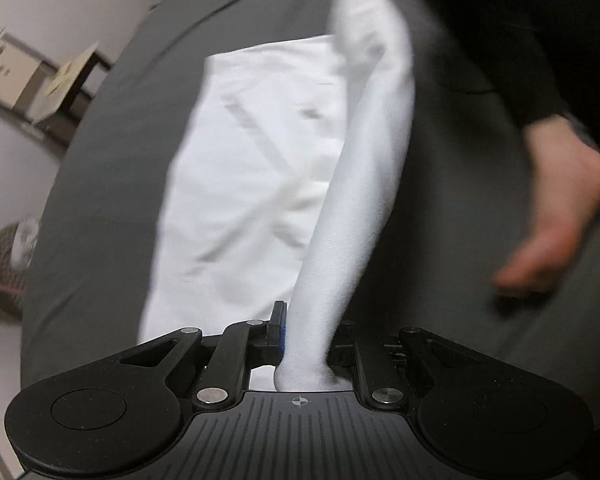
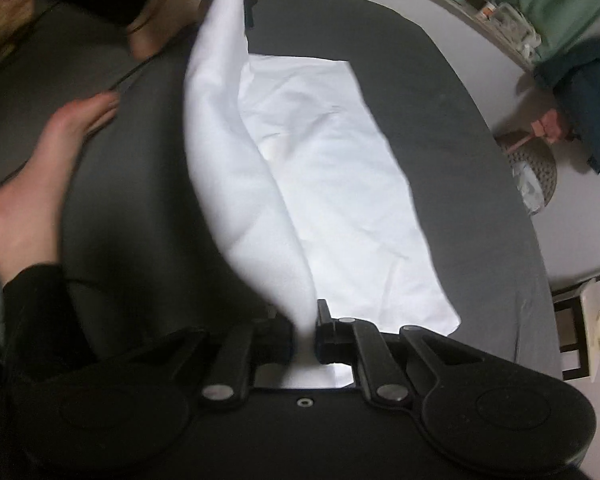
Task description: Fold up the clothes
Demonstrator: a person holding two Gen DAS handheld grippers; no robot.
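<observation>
Pinching one edge of the white garment (image 1: 352, 208) tight, the left tool (image 1: 304, 344) has its fingers clenched on the cloth close to the lens, and the right tool (image 2: 304, 332) clamps the same raised edge at its other end. Between them that edge hangs lifted as a long fold, while the rest lies flat on the dark grey surface (image 2: 440, 92). Beside it, bare feet (image 2: 40, 168) rest on that surface.
</observation>
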